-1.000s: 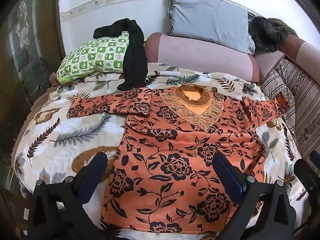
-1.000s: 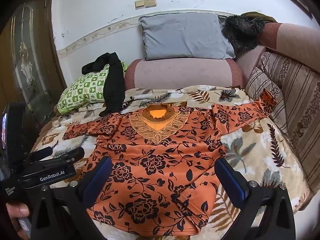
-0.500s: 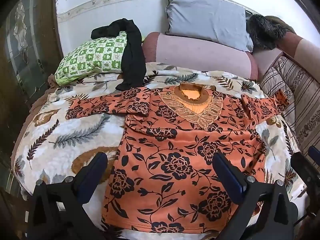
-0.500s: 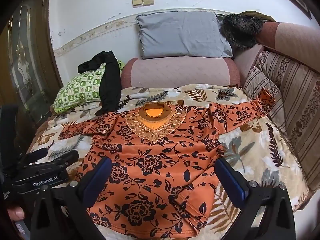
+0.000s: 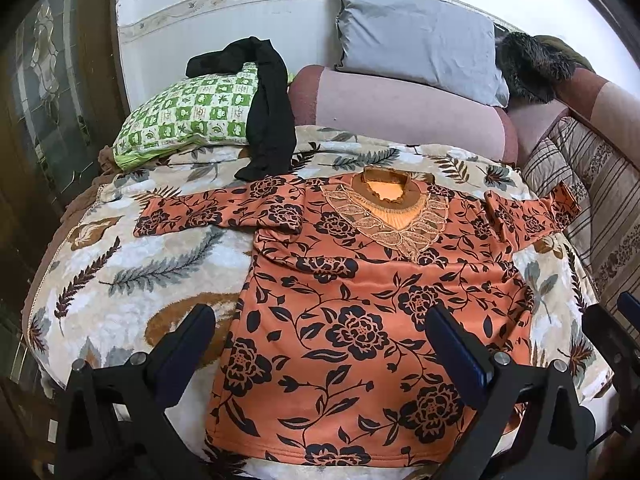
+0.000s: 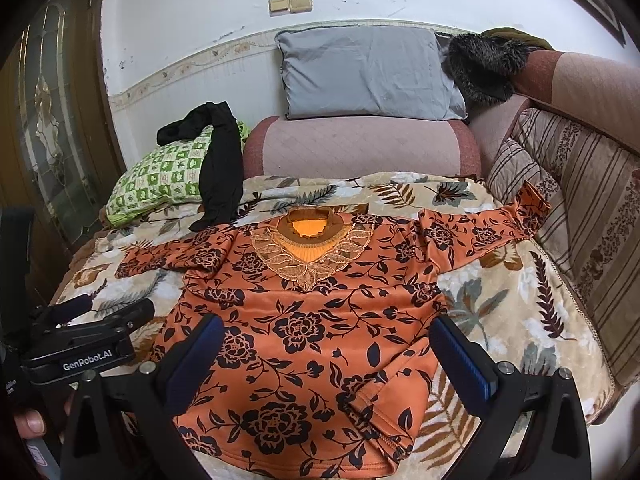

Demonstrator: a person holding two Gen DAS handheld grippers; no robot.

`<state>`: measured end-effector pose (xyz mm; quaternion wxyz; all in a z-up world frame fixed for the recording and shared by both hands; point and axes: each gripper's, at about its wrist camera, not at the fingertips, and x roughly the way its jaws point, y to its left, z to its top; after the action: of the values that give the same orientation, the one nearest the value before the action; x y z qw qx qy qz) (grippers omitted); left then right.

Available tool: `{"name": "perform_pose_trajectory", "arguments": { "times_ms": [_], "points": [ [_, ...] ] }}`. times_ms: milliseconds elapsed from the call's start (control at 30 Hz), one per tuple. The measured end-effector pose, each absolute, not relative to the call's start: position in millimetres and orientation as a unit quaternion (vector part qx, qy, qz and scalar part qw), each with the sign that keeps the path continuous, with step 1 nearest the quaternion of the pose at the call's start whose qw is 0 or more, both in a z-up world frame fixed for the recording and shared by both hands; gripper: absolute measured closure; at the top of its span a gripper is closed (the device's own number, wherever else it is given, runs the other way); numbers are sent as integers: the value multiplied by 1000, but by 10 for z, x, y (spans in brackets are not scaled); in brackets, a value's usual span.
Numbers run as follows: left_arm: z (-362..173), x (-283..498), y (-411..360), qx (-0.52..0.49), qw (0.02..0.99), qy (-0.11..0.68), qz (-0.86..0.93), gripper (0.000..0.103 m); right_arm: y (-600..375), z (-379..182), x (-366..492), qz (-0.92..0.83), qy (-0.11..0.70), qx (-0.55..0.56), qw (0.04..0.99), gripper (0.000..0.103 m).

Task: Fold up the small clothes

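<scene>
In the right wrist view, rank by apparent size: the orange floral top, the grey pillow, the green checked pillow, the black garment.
1. Orange floral top, though it lies nearest the camera.
2. Grey pillow.
3. Green checked pillow, partly covered.
4. Black garment, draped over the green pillow; this pair is close, so the order is unsure.

My view faces a white wall (image 6: 192,12) with marks and a patterned border strip (image 6: 192,66) across the upper frame. Two beige switch plates (image 6: 290,3) sit top centre. At far left, a dark wooden door with leaded glass (image 6: 44,128). A pinkish sofa backrest (image 6: 360,148) fills centre frame; a striped cushion (image 6: 576,208) stands at right. Daylight is even, with no lamp visible.
</scene>
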<state>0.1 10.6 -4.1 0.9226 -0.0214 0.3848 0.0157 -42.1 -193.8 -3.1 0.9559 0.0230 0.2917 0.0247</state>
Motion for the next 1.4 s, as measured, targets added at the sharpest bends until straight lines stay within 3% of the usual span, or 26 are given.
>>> {"name": "perform_pose_trajectory", "arguments": {
  "times_ms": [1400],
  "points": [
    [-30,-22,149,-22,923,385,19,0,-1962,52,-346,3,283,22,959,0]
  ]
}}
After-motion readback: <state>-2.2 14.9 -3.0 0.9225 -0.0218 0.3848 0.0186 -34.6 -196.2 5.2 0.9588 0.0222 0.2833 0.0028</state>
